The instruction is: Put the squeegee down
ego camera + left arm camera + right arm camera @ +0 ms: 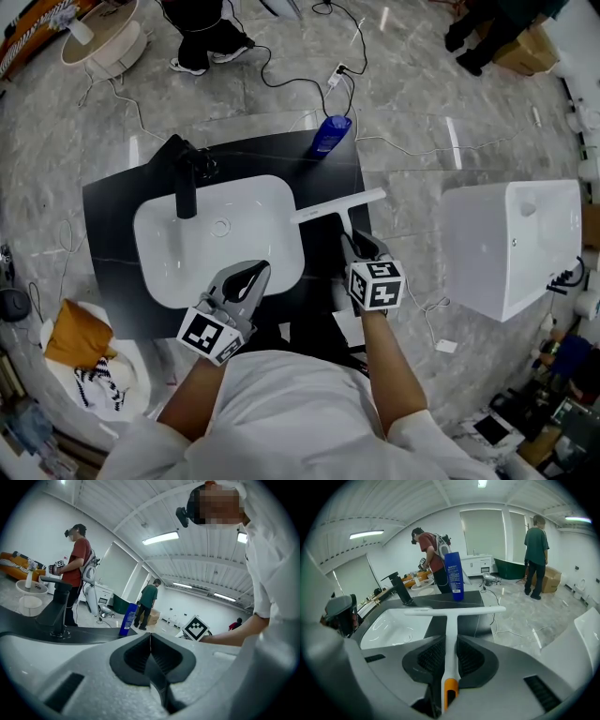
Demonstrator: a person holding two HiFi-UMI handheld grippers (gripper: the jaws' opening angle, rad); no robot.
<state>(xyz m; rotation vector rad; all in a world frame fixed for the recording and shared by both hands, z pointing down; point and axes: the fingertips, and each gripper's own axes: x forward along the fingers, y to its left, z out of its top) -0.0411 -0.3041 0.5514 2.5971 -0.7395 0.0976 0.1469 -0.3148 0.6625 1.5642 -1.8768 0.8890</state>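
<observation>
My right gripper (357, 246) (449, 656) is shut on the white handle of the squeegee (451, 634), whose end is orange. The squeegee's white blade (337, 205) (454, 611) lies crosswise over the black counter (112, 202), just right of the white sink basin (220, 239). I cannot tell whether the blade touches the counter. My left gripper (249, 278) (150, 656) is shut with nothing in it, over the basin's near right rim.
A black faucet (185, 183) (400, 588) stands at the basin's back left. A blue bottle (329, 133) (453, 575) stands at the counter's far right corner. A white toilet (511, 246) is on the right, cables (291, 82) cross the marble floor, and people stand behind.
</observation>
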